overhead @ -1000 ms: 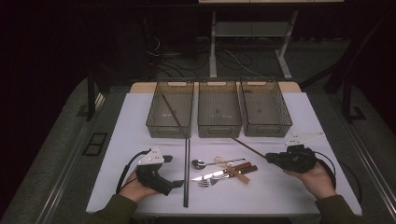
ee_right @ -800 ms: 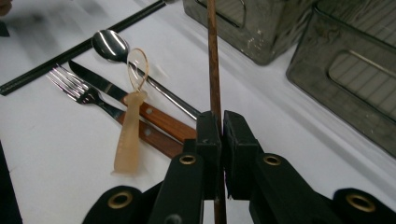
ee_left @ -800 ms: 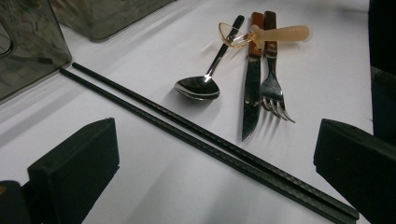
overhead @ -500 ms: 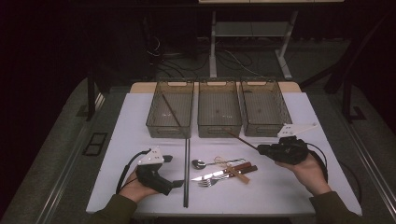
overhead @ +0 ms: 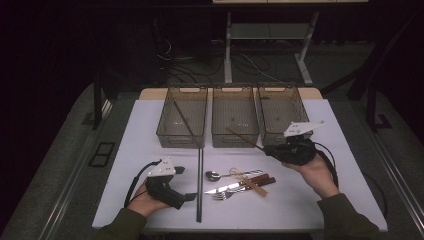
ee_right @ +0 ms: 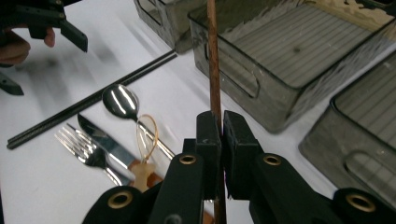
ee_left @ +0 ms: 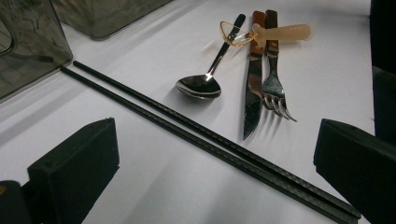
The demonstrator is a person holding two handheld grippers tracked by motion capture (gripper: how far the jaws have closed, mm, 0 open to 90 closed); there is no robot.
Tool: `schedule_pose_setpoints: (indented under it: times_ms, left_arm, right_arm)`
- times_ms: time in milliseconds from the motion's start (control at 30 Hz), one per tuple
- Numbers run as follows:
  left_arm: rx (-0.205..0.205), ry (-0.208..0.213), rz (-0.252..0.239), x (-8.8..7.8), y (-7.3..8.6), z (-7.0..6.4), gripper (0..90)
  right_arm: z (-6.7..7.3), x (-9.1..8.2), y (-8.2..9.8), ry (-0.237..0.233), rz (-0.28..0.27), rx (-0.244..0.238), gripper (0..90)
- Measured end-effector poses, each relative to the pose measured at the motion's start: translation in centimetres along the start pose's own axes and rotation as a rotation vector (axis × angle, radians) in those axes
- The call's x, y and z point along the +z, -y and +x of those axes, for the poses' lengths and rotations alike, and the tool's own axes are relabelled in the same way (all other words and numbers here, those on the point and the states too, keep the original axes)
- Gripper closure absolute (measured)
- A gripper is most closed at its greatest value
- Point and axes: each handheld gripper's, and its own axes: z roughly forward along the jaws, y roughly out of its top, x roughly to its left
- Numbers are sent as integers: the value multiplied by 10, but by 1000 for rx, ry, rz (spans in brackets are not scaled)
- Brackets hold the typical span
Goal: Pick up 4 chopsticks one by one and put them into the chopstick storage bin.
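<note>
Two black hand-held grippers, olive-green sleeves

Each hand wore an olive sleeve at the frame's 6 o'clock edge. The left gripper (overhead: 181,185) and right gripper (overhead: 267,149) were matte black, each topped by a pale grey three-cornered plate with small dark screws and trailing a black looped cable. The right gripper's jaw arms carried brass-ringed pivot holes; the left's pads (ee_left: 74,168) were blocky and square-edged.

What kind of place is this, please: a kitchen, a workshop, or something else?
Probably a lab or test room, not a kitchen. A white table stands in a dark room, three clear bins sit in a row, and cables lie on the floor behind.
</note>
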Motion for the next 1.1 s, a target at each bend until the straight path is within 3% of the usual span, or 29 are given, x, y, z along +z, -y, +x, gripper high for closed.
schedule_pose_setpoints:
  times_ms: [433,1100]
  left_arm:
    - [-4,-3,-4,0,0,0,0]
    - [-15,1,-15,0,0,-1,0]
  right_arm:
    - [4,24,-29,10,-7,-4,856]
    - [7,64,-80,41,37,-10,856]
